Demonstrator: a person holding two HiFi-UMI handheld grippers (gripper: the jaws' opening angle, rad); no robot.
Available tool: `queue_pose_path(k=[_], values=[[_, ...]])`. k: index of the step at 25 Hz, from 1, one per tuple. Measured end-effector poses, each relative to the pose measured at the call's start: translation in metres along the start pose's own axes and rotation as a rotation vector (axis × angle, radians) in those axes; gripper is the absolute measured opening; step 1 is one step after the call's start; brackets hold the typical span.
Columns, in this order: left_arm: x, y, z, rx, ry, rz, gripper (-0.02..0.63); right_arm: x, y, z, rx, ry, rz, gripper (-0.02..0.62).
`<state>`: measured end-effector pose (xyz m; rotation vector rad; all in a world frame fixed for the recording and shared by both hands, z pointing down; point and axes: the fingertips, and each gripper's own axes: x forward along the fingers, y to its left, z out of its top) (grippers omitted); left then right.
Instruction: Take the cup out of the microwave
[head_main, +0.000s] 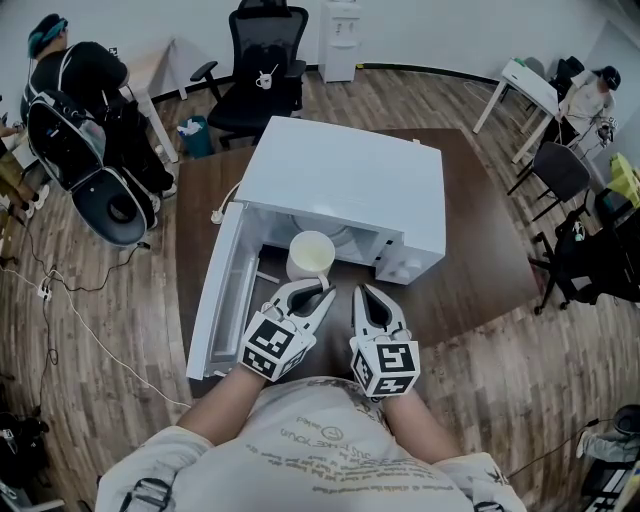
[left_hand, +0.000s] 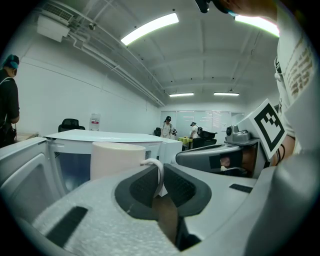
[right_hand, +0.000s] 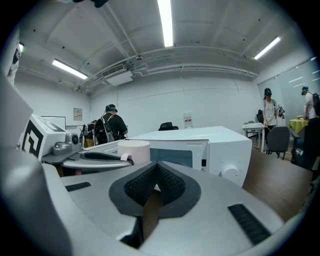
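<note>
A cream cup (head_main: 311, 255) stands at the front of the open white microwave (head_main: 350, 180), whose door (head_main: 215, 300) swings out to the left. My left gripper (head_main: 318, 292) is shut on the cup's thin handle. In the left gripper view the handle (left_hand: 159, 172) runs between the dark pads, with the cup (left_hand: 117, 159) just beyond them. My right gripper (head_main: 365, 293) hovers beside it, in front of the microwave, shut with nothing between its pads (right_hand: 170, 185). The right gripper view shows the cup (right_hand: 133, 150) to the left and the microwave (right_hand: 200, 145) ahead.
The microwave sits on a dark brown table (head_main: 480, 270). Behind it is a black office chair (head_main: 262, 70) and a white water dispenser (head_main: 342, 40). A person with bags (head_main: 80, 110) is at the left; a white desk (head_main: 530, 85) and chairs are at the right.
</note>
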<state>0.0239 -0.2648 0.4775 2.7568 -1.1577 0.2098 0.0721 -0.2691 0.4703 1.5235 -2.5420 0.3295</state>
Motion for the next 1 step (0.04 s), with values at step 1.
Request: queue_pose_path(k=[1], values=[[-0.0001, -0.0001, 0.0002, 0.001, 0.0, 0.0, 0.044, -0.0004, 0.0003, 0.0003, 0.0, -0.001, 0.001, 0.014]])
